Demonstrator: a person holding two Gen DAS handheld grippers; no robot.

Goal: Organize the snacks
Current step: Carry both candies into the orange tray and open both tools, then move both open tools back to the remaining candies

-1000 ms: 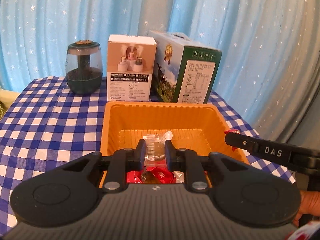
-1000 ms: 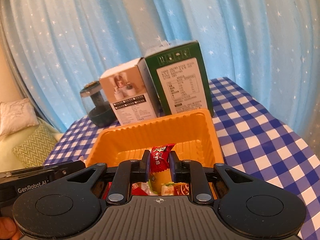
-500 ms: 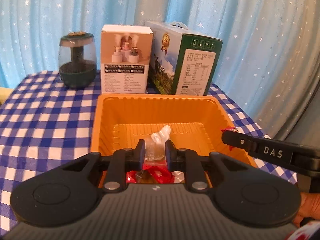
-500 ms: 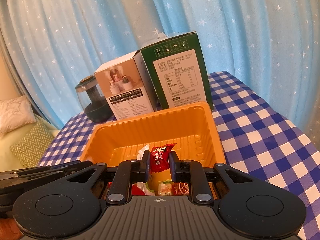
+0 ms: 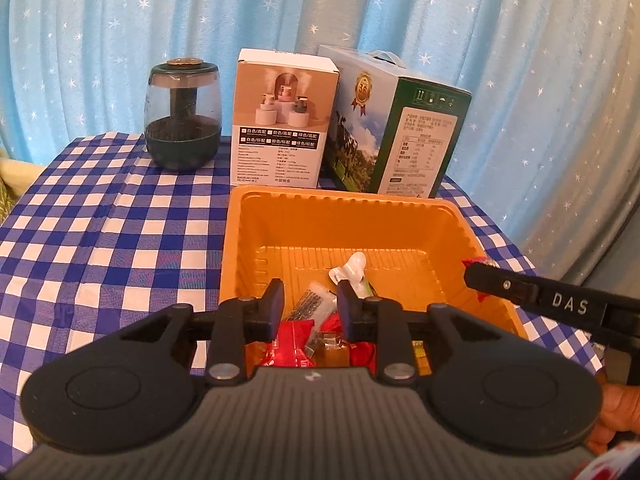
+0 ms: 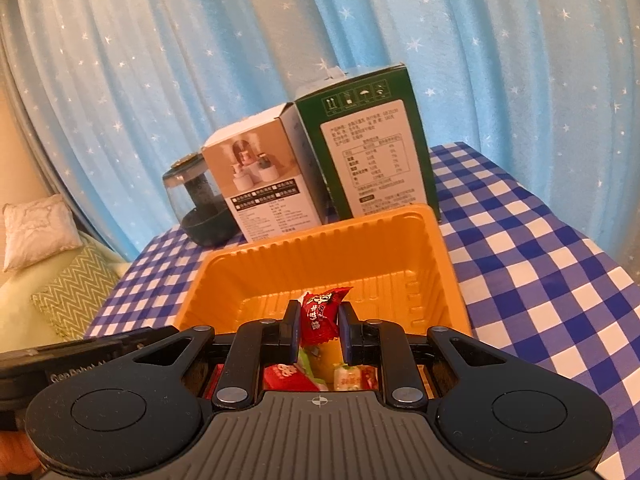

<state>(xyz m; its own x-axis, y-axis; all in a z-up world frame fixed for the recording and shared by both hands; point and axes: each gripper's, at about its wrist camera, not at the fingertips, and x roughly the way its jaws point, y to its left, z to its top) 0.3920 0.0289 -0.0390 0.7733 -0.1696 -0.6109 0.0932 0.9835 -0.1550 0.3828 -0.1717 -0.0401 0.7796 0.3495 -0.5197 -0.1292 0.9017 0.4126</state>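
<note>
An orange plastic tray (image 5: 344, 216) sits on the blue checked table and also shows in the right wrist view (image 6: 320, 256). Several wrapped snacks lie at its near end. My left gripper (image 5: 310, 300) is open above them; a clear-wrapped snack (image 5: 314, 304) lies loose below its fingers, with a white wrapper (image 5: 352, 270) beyond. My right gripper (image 6: 319, 318) hovers over the tray's near end and is shut on a red-wrapped candy (image 6: 320, 310). Its finger (image 5: 520, 290) shows at the right in the left wrist view.
Behind the tray stand a dark glass jar (image 5: 182, 118), a white humidifier box (image 5: 280, 120) and a green carton (image 5: 400, 132). A blue starred curtain hangs behind the table. Cushions (image 6: 36, 232) lie off the table's left side.
My left gripper has opened and let the clear-wrapped snack drop into the tray. My right gripper still holds the red candy and has moved a little over the tray.
</note>
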